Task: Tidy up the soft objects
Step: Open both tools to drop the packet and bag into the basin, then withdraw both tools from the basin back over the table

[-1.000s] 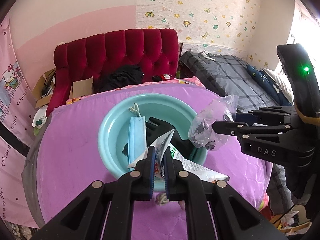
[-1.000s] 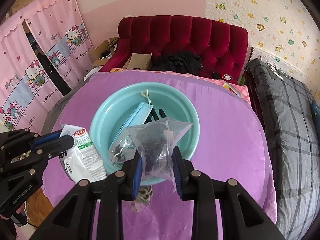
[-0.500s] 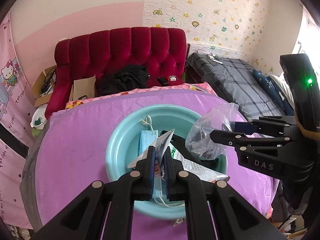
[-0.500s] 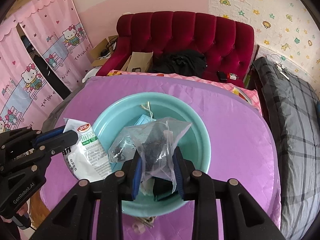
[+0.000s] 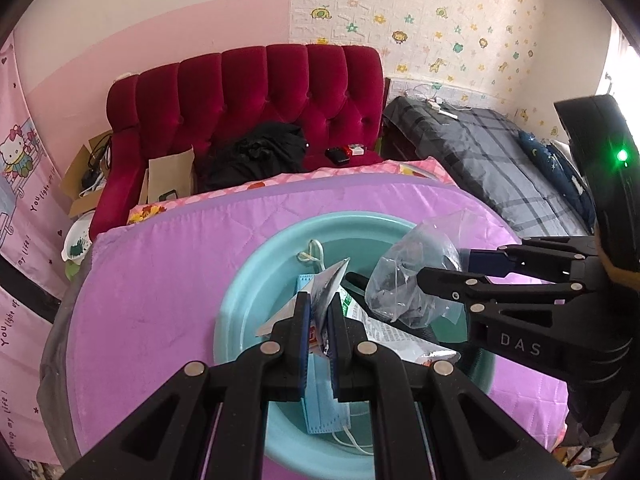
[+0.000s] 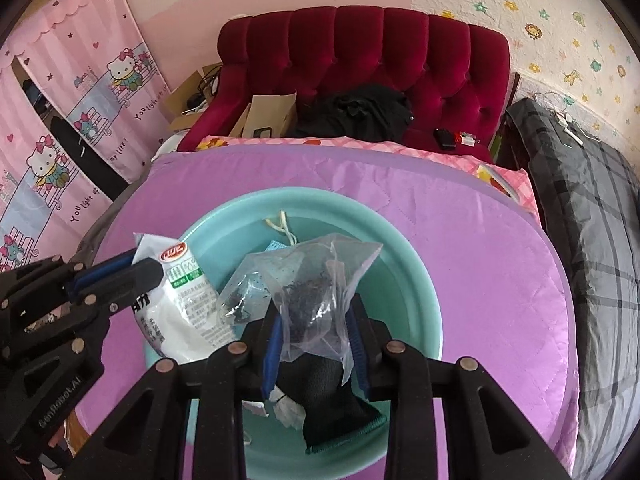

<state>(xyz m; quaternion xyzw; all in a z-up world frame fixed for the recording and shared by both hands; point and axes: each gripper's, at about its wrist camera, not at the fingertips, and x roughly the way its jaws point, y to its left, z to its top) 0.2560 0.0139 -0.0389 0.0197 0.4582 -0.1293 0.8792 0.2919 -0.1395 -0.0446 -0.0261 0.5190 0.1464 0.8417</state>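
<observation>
A teal basin (image 5: 248, 280) (image 6: 400, 264) sits on the purple quilted table cover (image 5: 160, 280). Inside lie a blue face mask (image 5: 320, 400) (image 6: 276, 246) and a black glove (image 6: 332, 392). My left gripper (image 5: 320, 308) (image 6: 136, 268) is shut on a white printed packet (image 5: 392, 336) (image 6: 180, 304), held over the basin's left part. My right gripper (image 6: 314, 320) (image 5: 440, 264) is shut on a clear plastic bag of dark bits (image 6: 316, 292) (image 5: 408, 280), held above the basin's middle. The two grippers hang side by side, close together.
A red tufted sofa (image 5: 260, 100) with black clothing (image 5: 256, 156) and a cardboard box (image 5: 172, 176) stands behind the table. A bed with a grey plaid cover (image 5: 500, 160) is at the right. Pink cartoon curtains (image 6: 60, 120) hang at the left.
Both grippers moved forward and down toward the basin, which now fills more of each view. The packet and the clear bag went with them, each in the same grip.
</observation>
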